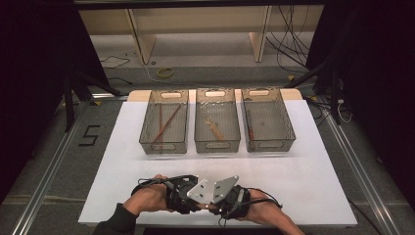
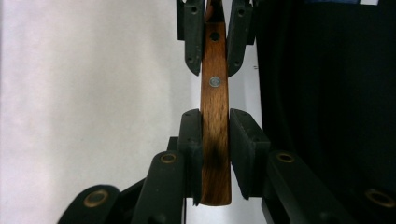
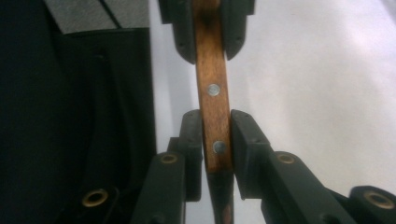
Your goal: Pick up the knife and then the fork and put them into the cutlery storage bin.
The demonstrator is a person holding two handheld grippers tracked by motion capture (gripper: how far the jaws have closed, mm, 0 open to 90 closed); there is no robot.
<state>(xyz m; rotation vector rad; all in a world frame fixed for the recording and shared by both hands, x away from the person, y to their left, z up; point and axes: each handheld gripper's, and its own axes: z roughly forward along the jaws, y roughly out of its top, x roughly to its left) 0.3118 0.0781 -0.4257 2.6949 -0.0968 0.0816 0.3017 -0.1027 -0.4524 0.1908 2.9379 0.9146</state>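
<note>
now both tongs, left (image 2: 215, 128) and right (image 3: 216, 128), clamp one wooden handle (image 2: 215, 116).

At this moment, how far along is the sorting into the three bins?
Partly done: the left bin holds long reddish sticks, the middle bin pale wooden pieces, and the right bin one small item by its left wall. In hand: a wooden handle with rivets, clamped by both the left gripper and the right gripper at the near table edge. Left: carrying it to a bin; which one I cannot tell.
</note>
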